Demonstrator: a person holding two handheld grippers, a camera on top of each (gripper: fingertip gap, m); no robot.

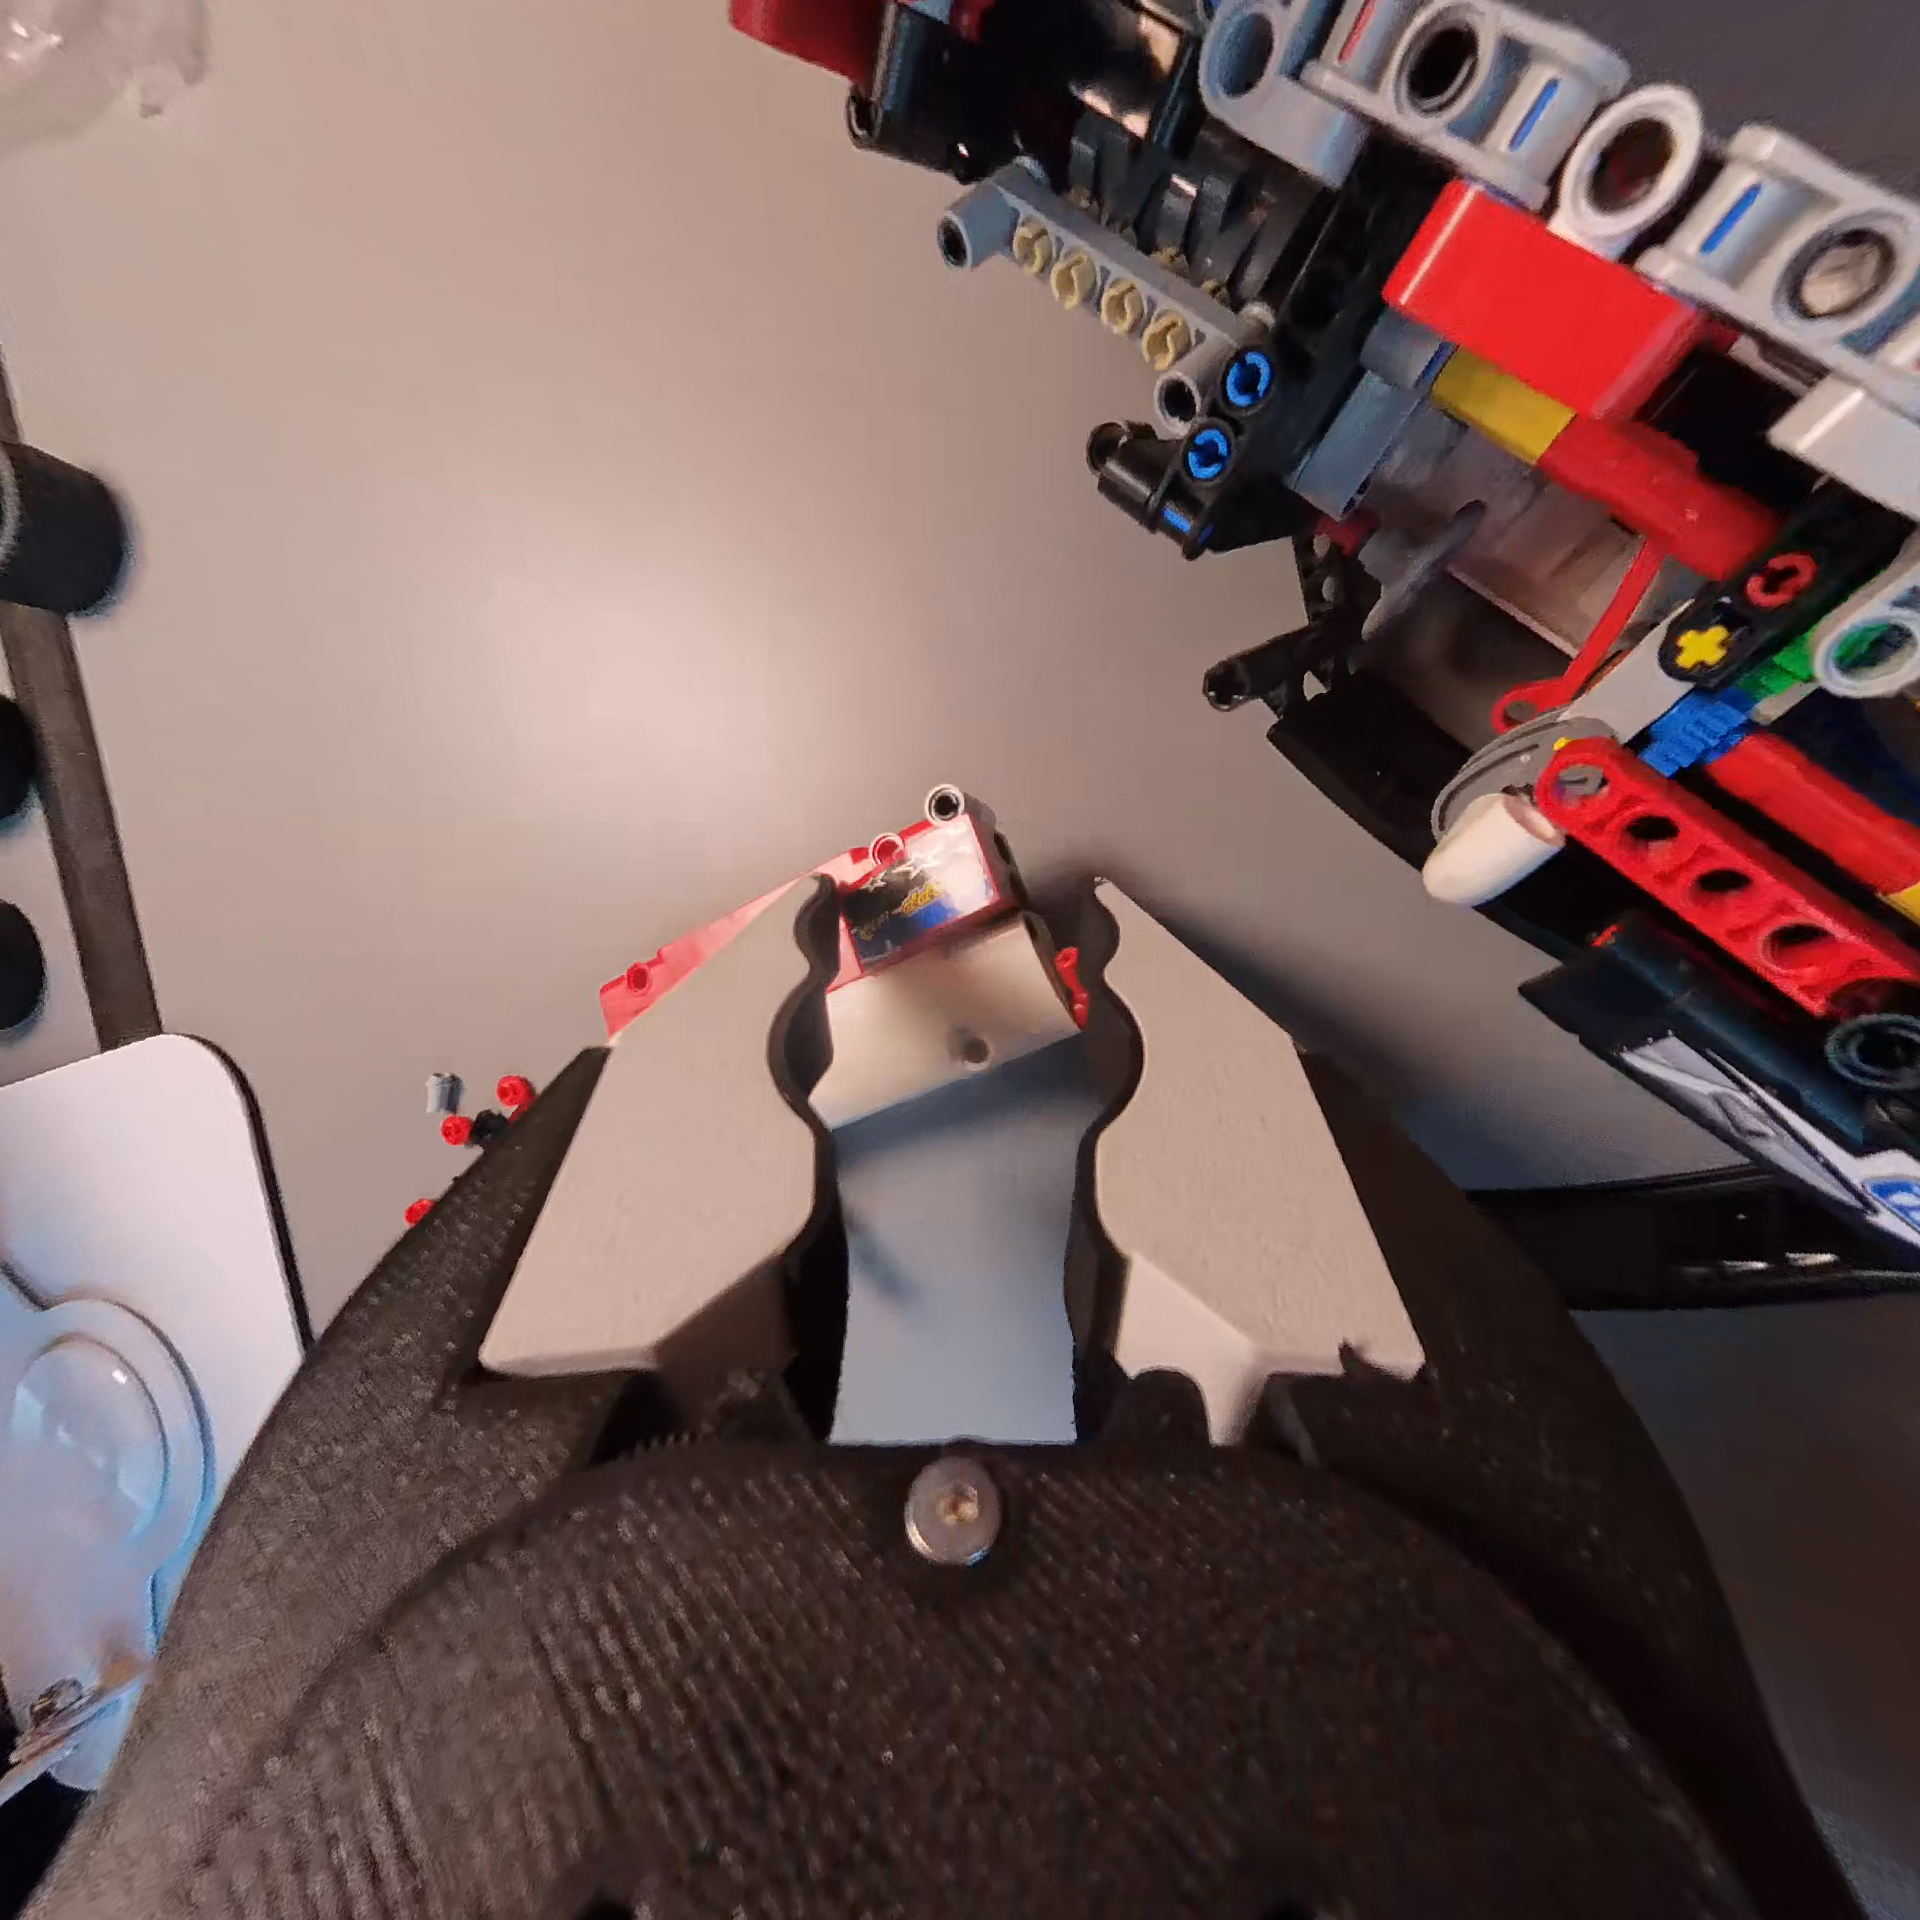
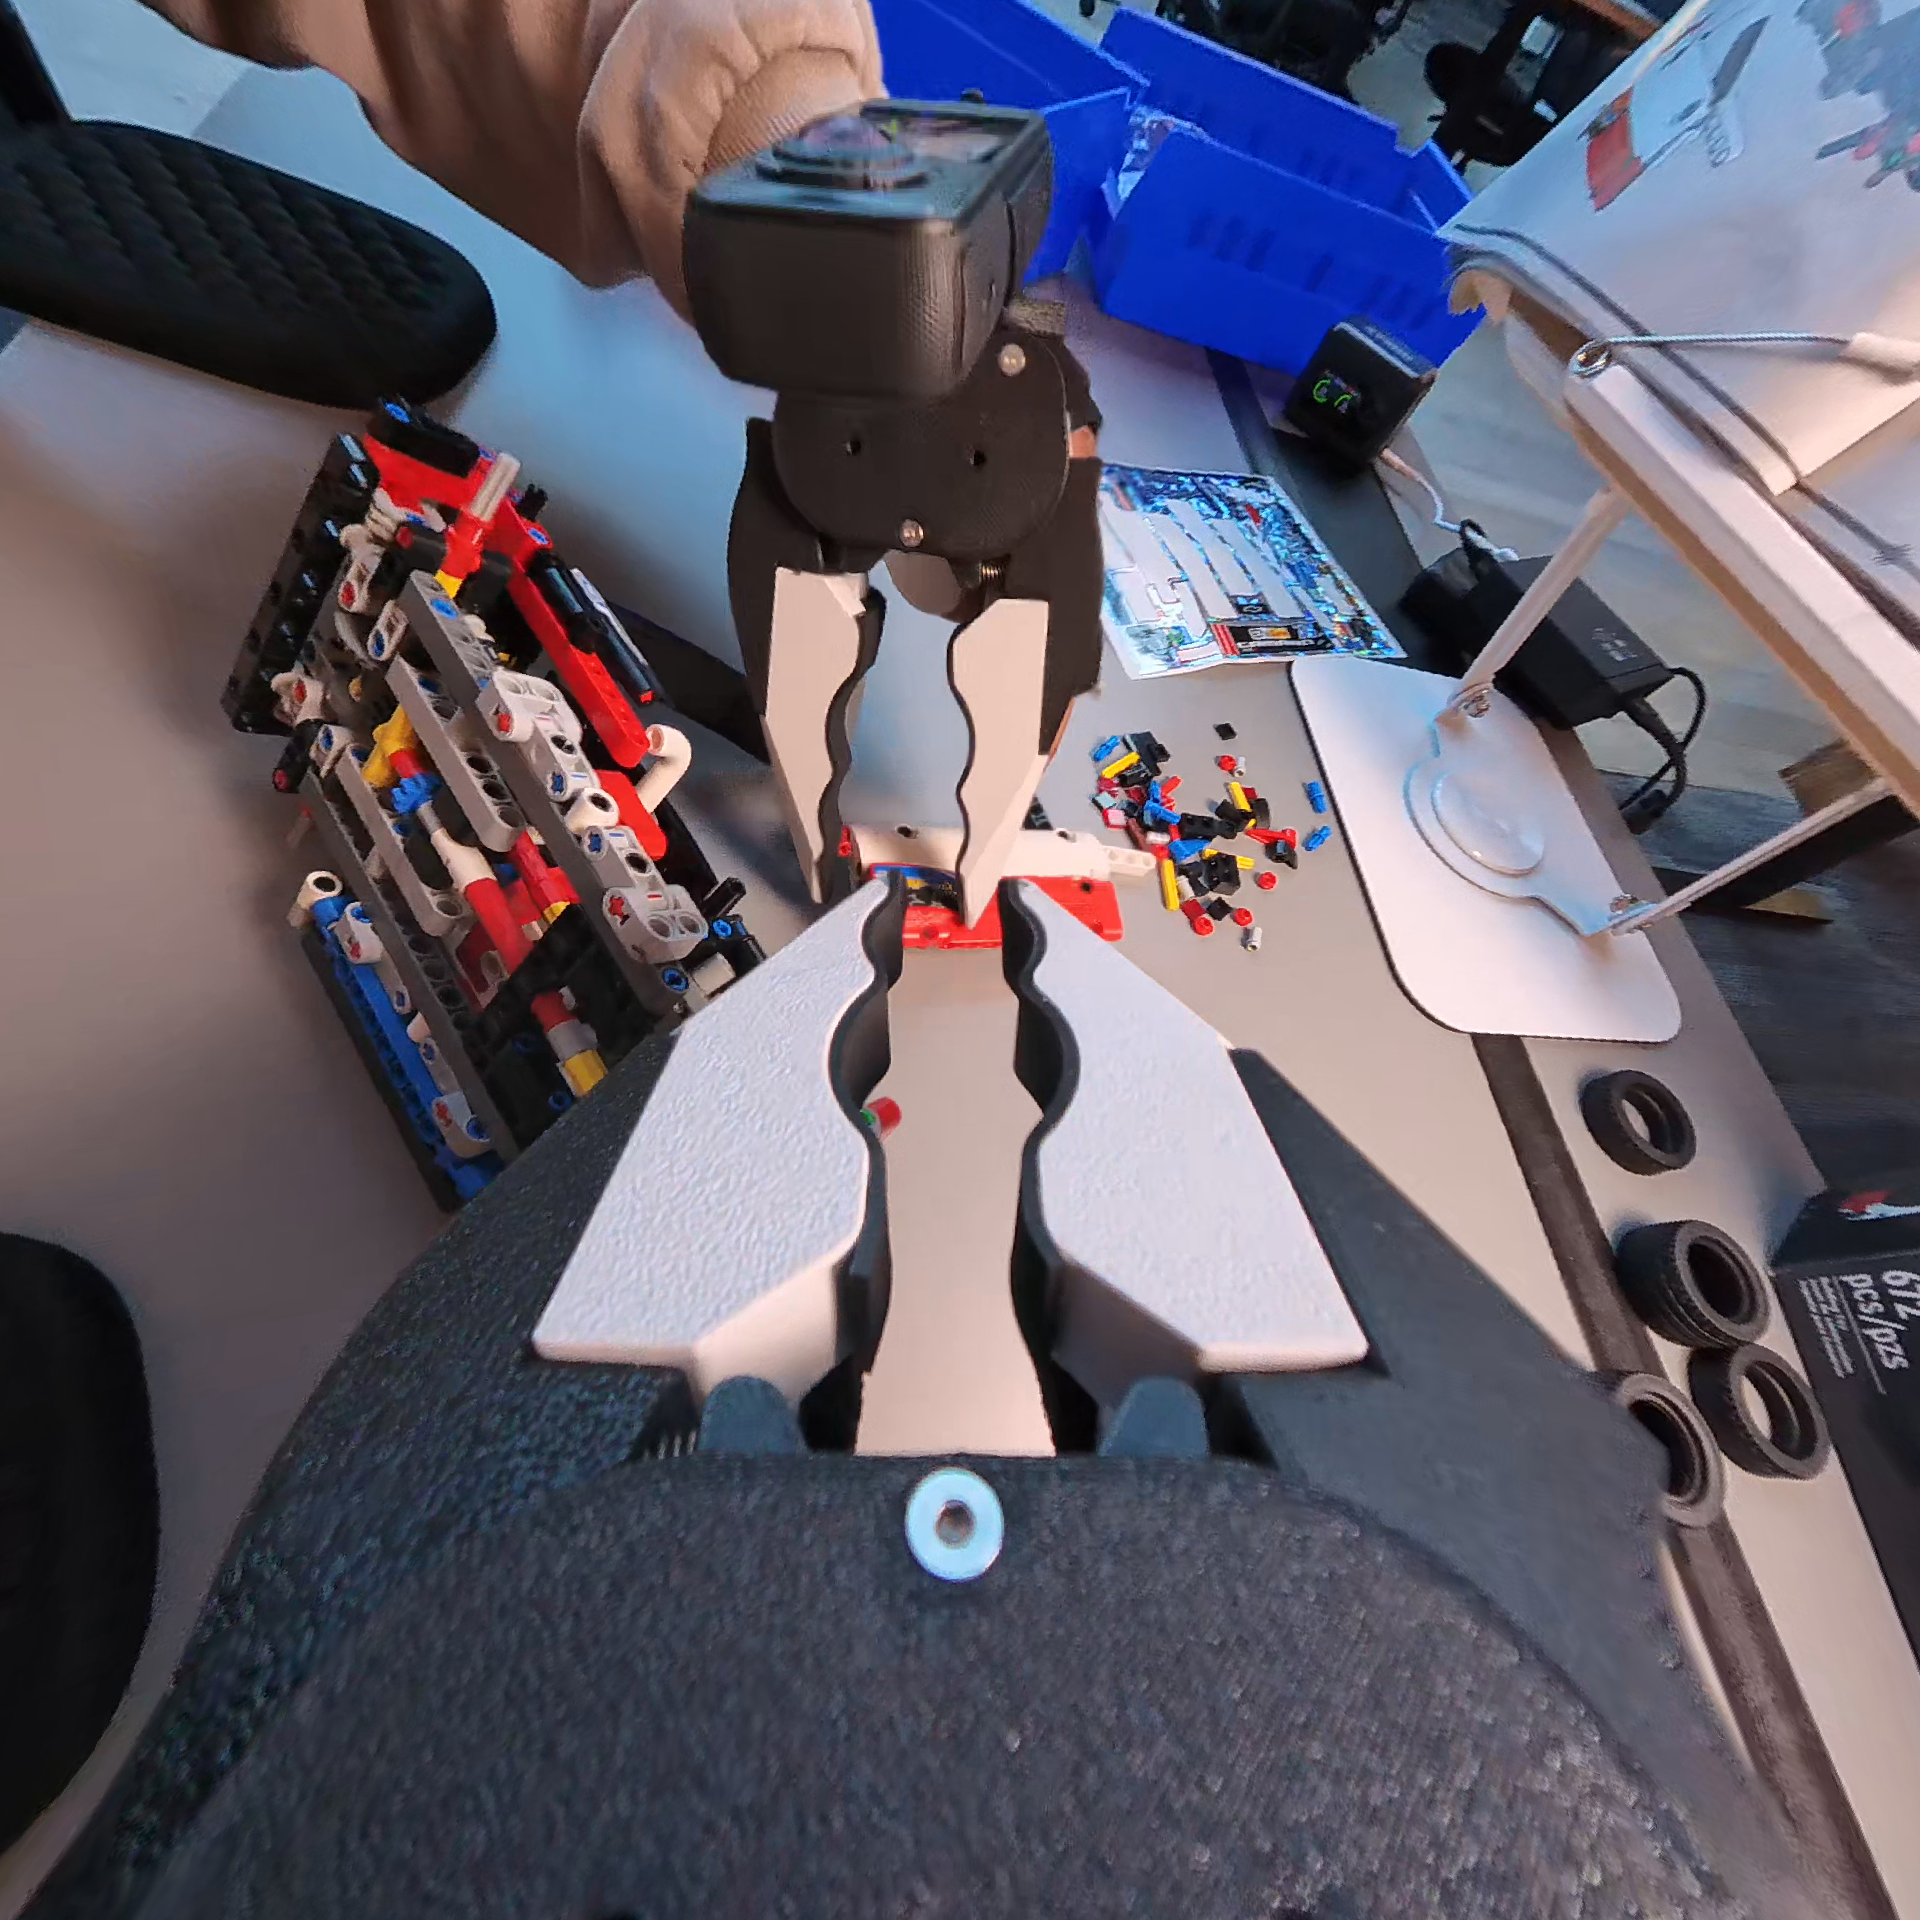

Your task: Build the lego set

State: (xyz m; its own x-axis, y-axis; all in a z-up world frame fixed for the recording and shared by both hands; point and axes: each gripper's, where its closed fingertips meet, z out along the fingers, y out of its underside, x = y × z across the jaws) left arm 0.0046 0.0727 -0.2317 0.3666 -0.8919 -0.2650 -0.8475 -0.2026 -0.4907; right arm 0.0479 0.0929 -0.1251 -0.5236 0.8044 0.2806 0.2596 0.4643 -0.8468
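Note:
A small red and white panel piece with a sticker (image 1: pixel 914 904) lies on the grey table, also seen in the right wrist view (image 2: pixel 951 925). My left gripper (image 1: pixel 961 894) points down from above and is shut on it, one finger on each side; it also shows in the right wrist view (image 2: pixel 904 883). My right gripper (image 2: pixel 954 899) is open with a narrow gap and holds nothing; the piece shows through the gap beyond its tips. A tiny red pin (image 2: pixel 883 1117) sits by its left finger's inner edge. The large part-built model (image 2: pixel 468 779) stands to the left (image 1: pixel 1558 416).
A pile of small loose pieces (image 2: pixel 1195 821) lies right of the panel piece. A book stand's white base (image 2: pixel 1486 883) holds the instruction book (image 2: pixel 1714 208). Black tyres (image 2: pixel 1694 1288), a black box (image 2: pixel 1860 1330), a sticker sheet (image 2: pixel 1226 571) and blue bins (image 2: pixel 1247 239) are around. Left tips to right tips: about 12 centimetres.

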